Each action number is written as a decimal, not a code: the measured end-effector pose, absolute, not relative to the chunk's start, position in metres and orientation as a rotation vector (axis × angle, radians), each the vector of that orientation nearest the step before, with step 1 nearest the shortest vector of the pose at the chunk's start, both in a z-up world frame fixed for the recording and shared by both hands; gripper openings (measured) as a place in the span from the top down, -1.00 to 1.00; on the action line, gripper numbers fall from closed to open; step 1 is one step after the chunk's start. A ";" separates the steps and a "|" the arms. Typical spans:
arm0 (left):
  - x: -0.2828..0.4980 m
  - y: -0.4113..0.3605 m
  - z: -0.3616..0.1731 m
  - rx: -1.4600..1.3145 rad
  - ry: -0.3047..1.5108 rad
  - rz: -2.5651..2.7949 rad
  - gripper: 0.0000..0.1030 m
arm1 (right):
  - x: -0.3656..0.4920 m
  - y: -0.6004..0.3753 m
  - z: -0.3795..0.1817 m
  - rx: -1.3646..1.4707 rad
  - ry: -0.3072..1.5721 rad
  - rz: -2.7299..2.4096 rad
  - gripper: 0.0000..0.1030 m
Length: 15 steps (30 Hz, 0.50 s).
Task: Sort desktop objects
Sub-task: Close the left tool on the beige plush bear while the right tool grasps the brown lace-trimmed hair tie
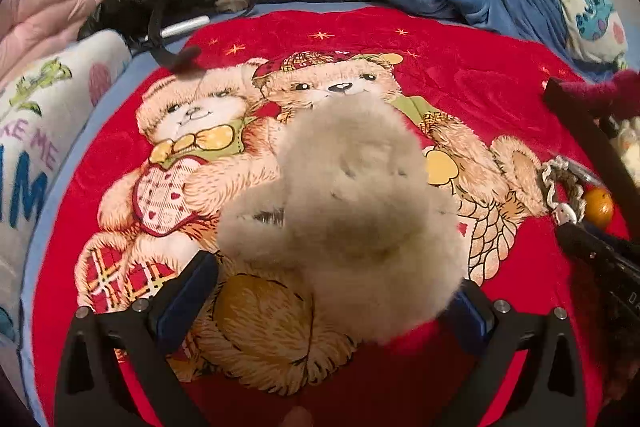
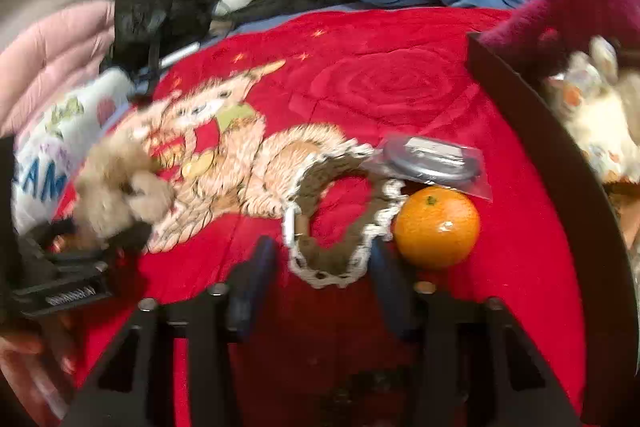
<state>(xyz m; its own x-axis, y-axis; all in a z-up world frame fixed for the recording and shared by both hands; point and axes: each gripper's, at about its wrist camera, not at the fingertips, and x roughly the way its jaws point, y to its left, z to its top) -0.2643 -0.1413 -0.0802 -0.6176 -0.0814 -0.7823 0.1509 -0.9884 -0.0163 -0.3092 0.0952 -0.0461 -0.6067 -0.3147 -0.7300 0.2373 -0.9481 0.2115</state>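
Fluffy beige plush toy [image 1: 340, 195] fills the middle of the left wrist view, gripped between the left gripper [image 1: 332, 307] blue pads and hiding much of the teddy-bear print on the red blanket [image 1: 460, 79]. Its shape is hard to make out through blur. In the right wrist view the right gripper [image 2: 320, 291] has its jaws partly closed around the near end of a brown lace-edged scrunchie [image 2: 340, 227]; blur hides whether the pads actually press on it. An orange [image 2: 438, 227] lies just beside the scrunchie toward the blanket's right edge, with a bagged grey disc [image 2: 432, 159] behind it. A dark box [image 2: 560, 131] at the right edge is cut off and holds soft toys.
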 end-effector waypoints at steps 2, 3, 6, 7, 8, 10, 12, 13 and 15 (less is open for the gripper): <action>-0.264 -0.142 -0.081 1.309 0.130 -2.712 -1.00 | -0.310 0.104 -0.049 1.191 -0.201 -2.561 0.49; -0.264 -0.141 -0.082 1.312 0.129 -2.711 -1.00 | -0.310 0.108 -0.048 1.186 -0.233 -2.549 0.58; -0.264 -0.141 -0.082 1.315 0.135 -2.710 -1.00 | -0.310 0.110 -0.050 1.181 -0.252 -2.541 0.62; -0.263 -0.142 -0.082 1.314 0.142 -2.713 -0.98 | -0.309 0.110 -0.050 1.179 -0.248 -2.541 0.62; -0.263 -0.142 -0.082 1.313 0.147 -2.718 -0.92 | -0.309 0.109 -0.050 1.178 -0.244 -2.543 0.63; -0.261 -0.142 -0.080 1.300 0.146 -2.729 -0.75 | -0.307 0.107 -0.047 1.173 -0.239 -2.546 0.64; -0.258 -0.141 -0.077 1.274 0.136 -2.737 -0.52 | -0.308 0.108 -0.047 1.170 -0.241 -2.545 0.64; -0.256 -0.141 -0.075 1.261 0.135 -2.746 -0.30 | -0.308 0.108 -0.047 1.167 -0.244 -2.542 0.64; -0.253 -0.139 -0.073 1.246 0.140 -2.781 0.11 | -0.308 0.108 -0.047 1.160 -0.249 -2.540 0.65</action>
<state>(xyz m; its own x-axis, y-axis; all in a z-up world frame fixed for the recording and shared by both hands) -0.2533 -0.1389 -0.0733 -0.6627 -0.0455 -0.7475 0.1204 -0.9916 -0.0464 -0.3078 0.1084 -0.0472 -0.6104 -0.3720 -0.6993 0.2292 -0.9280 0.2937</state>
